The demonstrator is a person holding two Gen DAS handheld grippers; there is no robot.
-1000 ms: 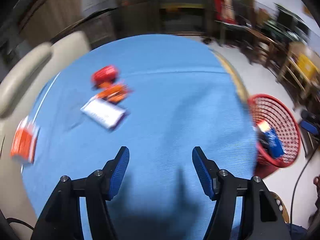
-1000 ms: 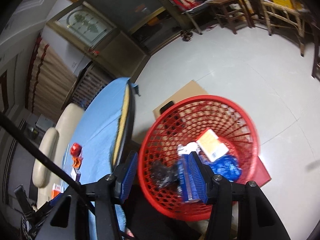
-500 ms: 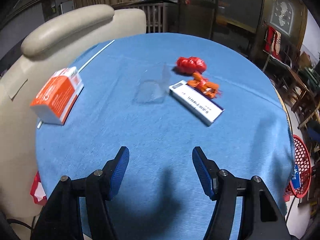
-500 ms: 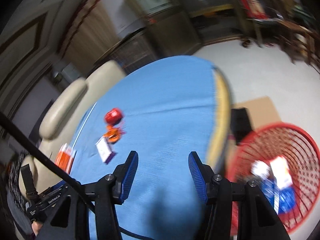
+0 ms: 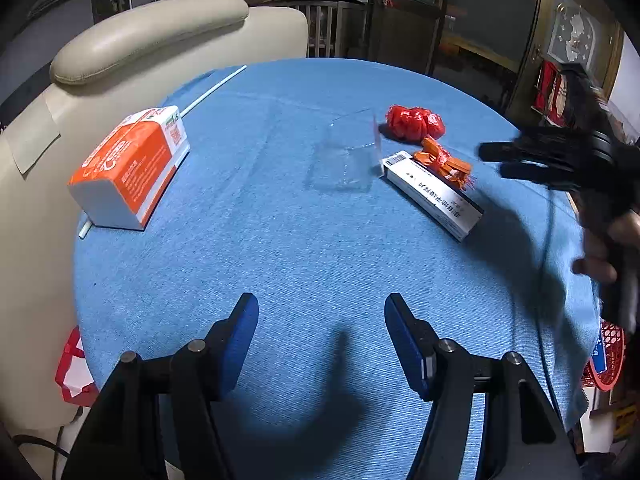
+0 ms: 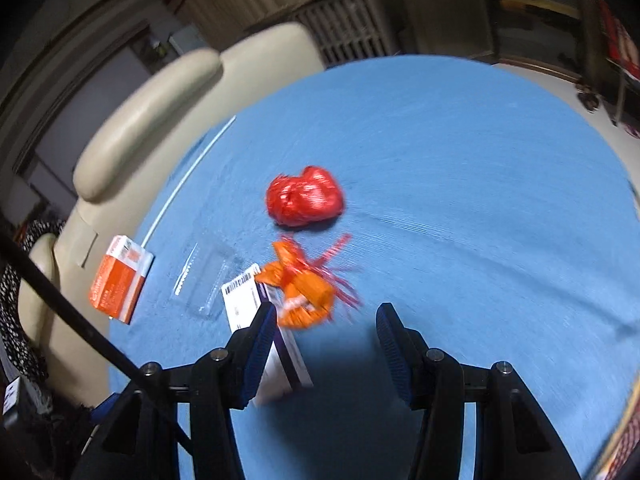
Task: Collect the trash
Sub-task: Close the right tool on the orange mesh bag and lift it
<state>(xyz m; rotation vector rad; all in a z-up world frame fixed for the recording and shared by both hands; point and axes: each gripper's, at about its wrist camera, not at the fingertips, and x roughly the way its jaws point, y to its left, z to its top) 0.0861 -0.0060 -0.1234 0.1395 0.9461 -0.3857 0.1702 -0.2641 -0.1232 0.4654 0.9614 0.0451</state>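
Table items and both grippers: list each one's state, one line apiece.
Left gripper: open, empty.
Right gripper: open, empty.
Orange carton: lying flat.
White box: lying flat.
Red bag: crumpled.
Orange wrapper: crumpled.
Clear plastic tray: empty.
Red basket: holding trash.

Red crumpled wad [image 5: 415, 123], orange wrapper [image 5: 442, 162], white box [image 5: 434, 194] and orange carton [image 5: 130, 168] lie on the blue table [image 5: 320, 264].

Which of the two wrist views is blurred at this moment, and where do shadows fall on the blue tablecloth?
Left wrist view: sharp, with fisheye bending; only the right gripper at the right edge is smeared, and dark shadows lie on the blue tablecloth below both grippers. Right wrist view: motion-blurred throughout, smearing the red crumpled wrapper and orange wrapper.
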